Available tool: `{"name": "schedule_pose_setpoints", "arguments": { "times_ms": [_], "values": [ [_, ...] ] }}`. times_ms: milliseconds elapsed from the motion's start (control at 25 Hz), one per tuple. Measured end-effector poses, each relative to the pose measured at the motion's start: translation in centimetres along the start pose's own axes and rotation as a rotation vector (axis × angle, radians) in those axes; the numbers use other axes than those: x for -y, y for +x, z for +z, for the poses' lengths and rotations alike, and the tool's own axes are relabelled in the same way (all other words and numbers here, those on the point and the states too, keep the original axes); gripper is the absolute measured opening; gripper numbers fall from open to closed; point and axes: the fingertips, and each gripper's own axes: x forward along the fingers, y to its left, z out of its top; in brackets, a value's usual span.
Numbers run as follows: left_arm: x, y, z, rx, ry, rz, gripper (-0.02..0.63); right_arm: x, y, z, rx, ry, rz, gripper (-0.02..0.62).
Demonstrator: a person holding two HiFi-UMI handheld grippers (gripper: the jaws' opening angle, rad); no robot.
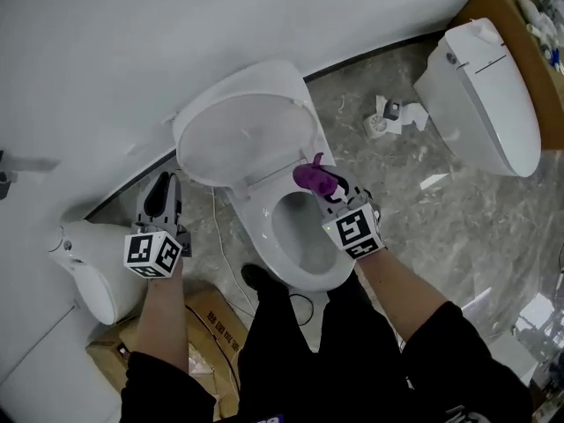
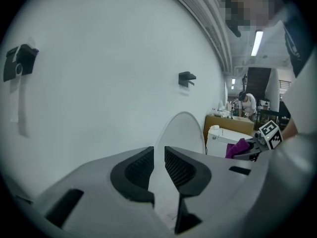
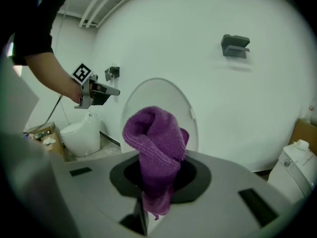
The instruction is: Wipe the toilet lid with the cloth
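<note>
The white toilet's lid stands raised against the wall, above the open bowl. My right gripper hovers over the bowl's back rim, just in front of the lid, shut on a bunched purple cloth. In the right gripper view the cloth sticks up from between the jaws, with the lid behind it. My left gripper is left of the toilet, near the wall. A narrow gap shows between its jaws and nothing is in it. The left gripper view shows the lid edge-on ahead.
A second white toilet lies at the left, with a cardboard box beside it. A third toilet and a wooden crate are at the upper right. A white fitting and a cable lie on the floor.
</note>
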Motion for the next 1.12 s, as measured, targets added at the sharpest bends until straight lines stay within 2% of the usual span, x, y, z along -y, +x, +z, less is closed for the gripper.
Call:
{"name": "schedule_pose_setpoints", "arguments": {
  "times_ms": [280, 440, 720, 1120],
  "values": [
    [7.3, -11.1, 5.4, 0.092, -0.129, 0.101, 0.072, -4.7, -10.8, 6.0, 0.024, 0.000, 0.145, 0.081],
    [11.9, -17.0, 7.2, 0.135, -0.197, 0.114, 0.072, -6.9, -14.9, 8.5, 0.031, -0.021, 0.196, 0.081],
    [20.5, -26.0, 8.1, 0.149, -0.215, 0.010, 0.072, -11.7, -21.7, 13.1, 0.084, -0.085, 0.217, 0.081],
    [31.0, -37.8, 10.2, 0.238, -0.185, -0.155, 0.072, -22.2, -34.6, 15.8, 0.125, -0.045, 0.242, 0.081]
  ]
}}
